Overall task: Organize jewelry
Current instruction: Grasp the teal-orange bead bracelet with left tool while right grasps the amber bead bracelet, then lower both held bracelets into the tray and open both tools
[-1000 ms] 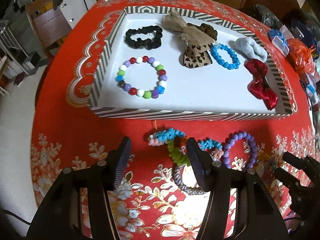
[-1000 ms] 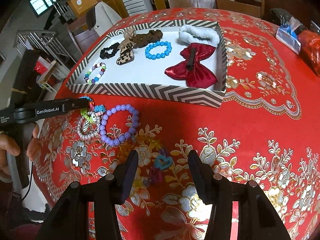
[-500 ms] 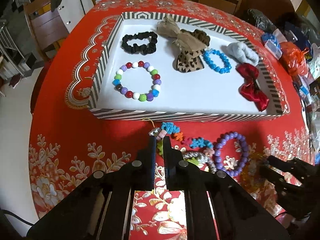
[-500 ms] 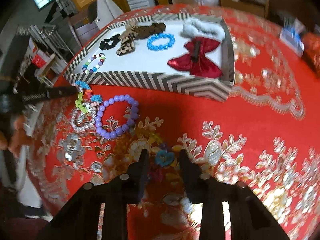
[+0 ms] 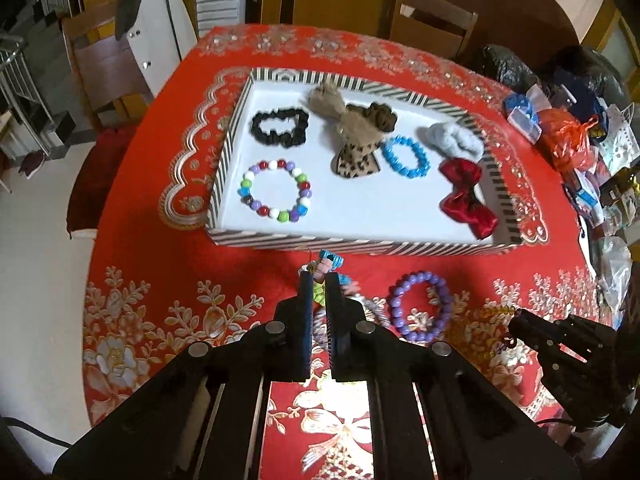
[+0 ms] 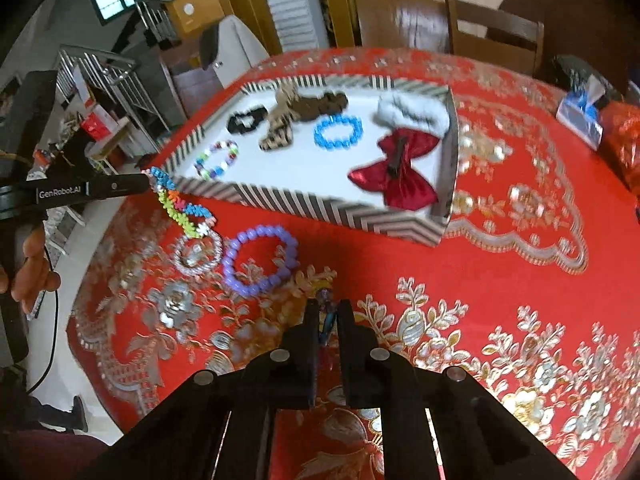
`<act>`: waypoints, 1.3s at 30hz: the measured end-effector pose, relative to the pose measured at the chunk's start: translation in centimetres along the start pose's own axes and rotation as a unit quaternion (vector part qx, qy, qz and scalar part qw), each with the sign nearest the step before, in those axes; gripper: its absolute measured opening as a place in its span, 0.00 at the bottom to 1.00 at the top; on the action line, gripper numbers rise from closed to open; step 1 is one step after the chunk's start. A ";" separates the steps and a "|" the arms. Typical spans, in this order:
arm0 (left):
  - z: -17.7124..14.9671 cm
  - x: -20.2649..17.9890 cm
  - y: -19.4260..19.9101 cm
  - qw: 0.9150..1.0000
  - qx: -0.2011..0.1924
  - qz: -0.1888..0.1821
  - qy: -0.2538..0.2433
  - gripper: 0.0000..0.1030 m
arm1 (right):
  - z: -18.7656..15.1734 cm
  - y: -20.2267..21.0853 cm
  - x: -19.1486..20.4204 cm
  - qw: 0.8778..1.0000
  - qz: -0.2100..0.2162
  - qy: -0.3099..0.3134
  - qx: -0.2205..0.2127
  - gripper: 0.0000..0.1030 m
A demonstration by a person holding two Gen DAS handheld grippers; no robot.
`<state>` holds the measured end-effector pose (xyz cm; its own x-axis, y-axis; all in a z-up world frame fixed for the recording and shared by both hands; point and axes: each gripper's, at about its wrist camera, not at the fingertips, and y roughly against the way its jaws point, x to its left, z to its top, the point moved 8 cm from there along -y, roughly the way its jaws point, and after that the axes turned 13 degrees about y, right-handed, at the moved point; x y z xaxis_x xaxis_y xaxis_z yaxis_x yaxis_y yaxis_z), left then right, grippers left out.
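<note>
A striped tray holds a multicolour bead bracelet, black scrunchie, leopard bow, blue bead bracelet, white scrunchie and red bow. My left gripper is shut on a multicolour flower-bead bracelet, lifted by the tray's near left corner, its lower end hanging down. My right gripper is shut on a small dark-and-blue beaded piece. A purple bead bracelet and a silver bracelet lie on the cloth.
The round table carries a red floral cloth. Bags and packets crowd the right edge, with a blue packet. Chairs stand behind the table. A jacket-draped chair is at the left.
Both grippers went from open to shut. The left one closed on the flower-bead bracelet and lifted it. The right one closed on the small beaded piece and rose from the cloth.
</note>
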<state>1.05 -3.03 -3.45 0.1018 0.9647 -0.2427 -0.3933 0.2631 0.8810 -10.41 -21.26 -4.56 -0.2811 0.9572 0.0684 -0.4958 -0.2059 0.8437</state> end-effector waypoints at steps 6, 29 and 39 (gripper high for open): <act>1.2 -1.2 3.3 0.999 -0.034 -0.002 -0.007 0.04 | 1.8 2.6 0.0 0.999 -0.005 0.014 -0.031 0.08; 5.6 -5.0 8.2 0.994 -0.102 0.003 -0.039 0.04 | 7.9 6.9 -1.5 0.995 -0.024 0.048 -0.089 0.08; 7.1 -9.0 5.6 0.995 -0.083 -0.011 -0.058 0.04 | 11.1 4.8 -2.7 0.995 -0.016 0.046 -0.082 0.08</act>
<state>4.48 -10.18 6.52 0.2118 0.9558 -0.2040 -0.5338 0.2880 0.7950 -2.92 -22.62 5.25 -0.3334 0.9427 -0.0120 -0.6316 -0.2139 0.7452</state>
